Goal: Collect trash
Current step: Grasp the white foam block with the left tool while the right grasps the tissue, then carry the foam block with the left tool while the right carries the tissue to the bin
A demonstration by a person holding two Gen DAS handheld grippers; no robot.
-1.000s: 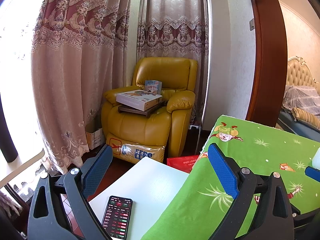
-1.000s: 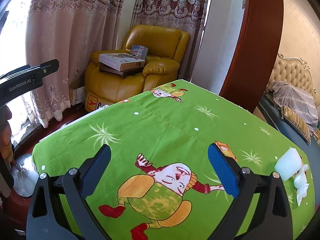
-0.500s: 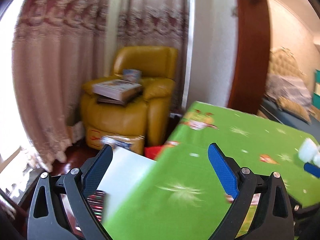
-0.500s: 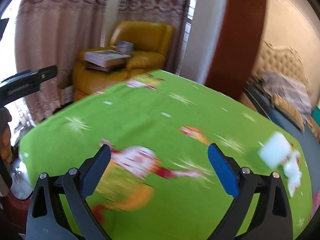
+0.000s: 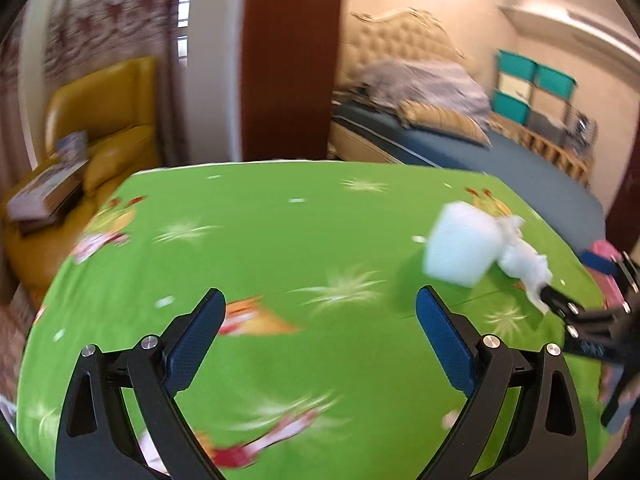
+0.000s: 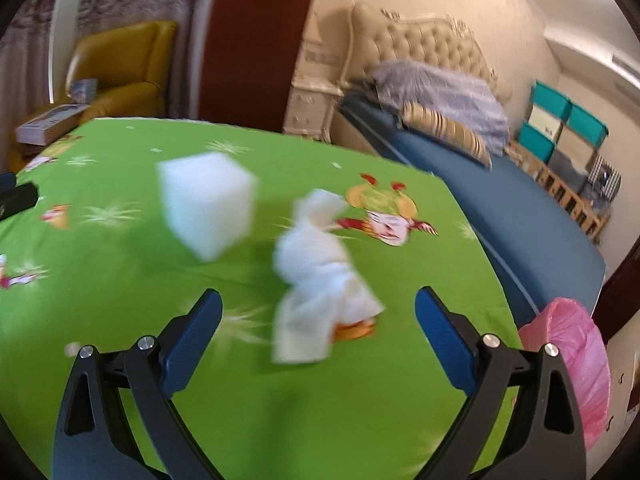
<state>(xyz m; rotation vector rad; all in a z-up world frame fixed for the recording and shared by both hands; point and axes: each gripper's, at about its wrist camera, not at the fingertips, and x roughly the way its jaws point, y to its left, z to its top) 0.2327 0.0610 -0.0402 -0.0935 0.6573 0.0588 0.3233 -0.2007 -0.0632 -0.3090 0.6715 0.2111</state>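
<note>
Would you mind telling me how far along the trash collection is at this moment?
Nothing looks collected yet. The white foam block and crumpled tissue lie on the green tablecloth. In hand: nothing; the right claw, open, frames the tissue; the left claw is open too. Left: both pieces into the pink-lined bin.

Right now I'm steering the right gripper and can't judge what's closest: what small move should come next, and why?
Probably ease the right gripper forward and down over the crumpled white tissue. Its jaws are wide open and empty, the tissue lies on the green tablecloth just ahead between them, nearer than the white foam block, and the pink-lined bin waits at the right.
</note>
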